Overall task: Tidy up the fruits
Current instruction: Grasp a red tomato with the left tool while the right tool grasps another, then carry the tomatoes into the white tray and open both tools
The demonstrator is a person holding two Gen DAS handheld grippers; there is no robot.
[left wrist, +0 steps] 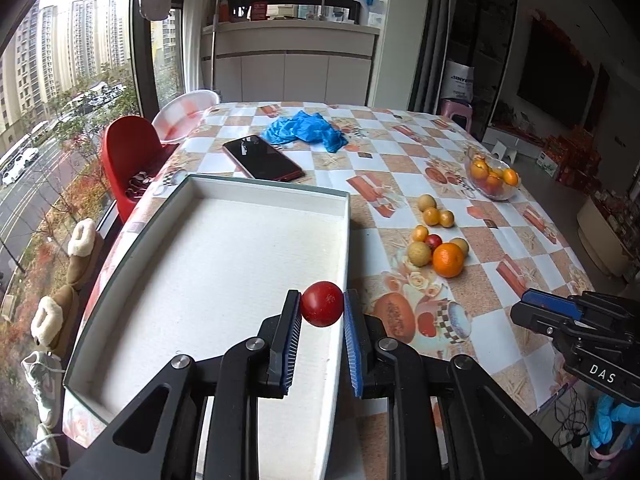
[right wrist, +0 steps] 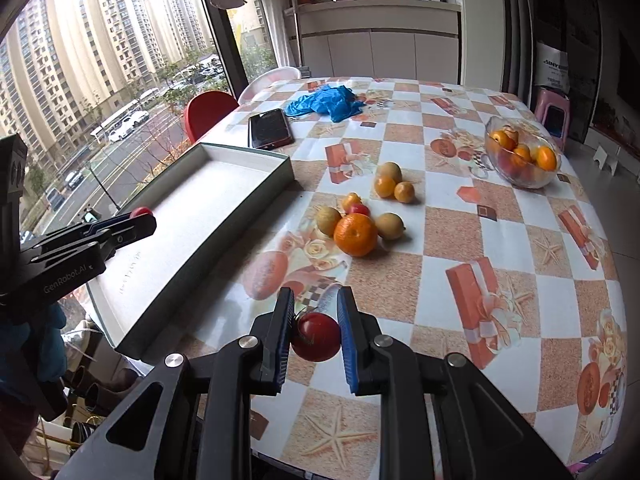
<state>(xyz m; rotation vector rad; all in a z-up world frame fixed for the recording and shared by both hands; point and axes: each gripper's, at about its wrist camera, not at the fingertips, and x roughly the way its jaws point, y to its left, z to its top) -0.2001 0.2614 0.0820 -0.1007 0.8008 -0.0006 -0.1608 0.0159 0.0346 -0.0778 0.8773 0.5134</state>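
Note:
My left gripper (left wrist: 322,300) is shut on a small red fruit (left wrist: 322,304), held over the right edge of the shallow white box (left wrist: 208,264). In the right wrist view that left gripper (right wrist: 136,218) shows at the left, above the same box (right wrist: 208,196). My right gripper (right wrist: 315,308) is shut on another red fruit with a dark stem (right wrist: 316,336), above the patterned tablecloth in front of the box. Loose fruit lies mid-table: a large orange (right wrist: 355,234), yellow-green round fruits (right wrist: 390,225) and small orange ones (right wrist: 385,186). From the left wrist view, the right gripper (left wrist: 532,308) shows at the right edge.
A glass bowl (right wrist: 522,152) with oranges stands far right on the table. A dark phone (right wrist: 270,128) and a crumpled blue glove (right wrist: 326,103) lie beyond the box. A red chair (right wrist: 208,114) and a white chair (right wrist: 266,80) stand by the window side.

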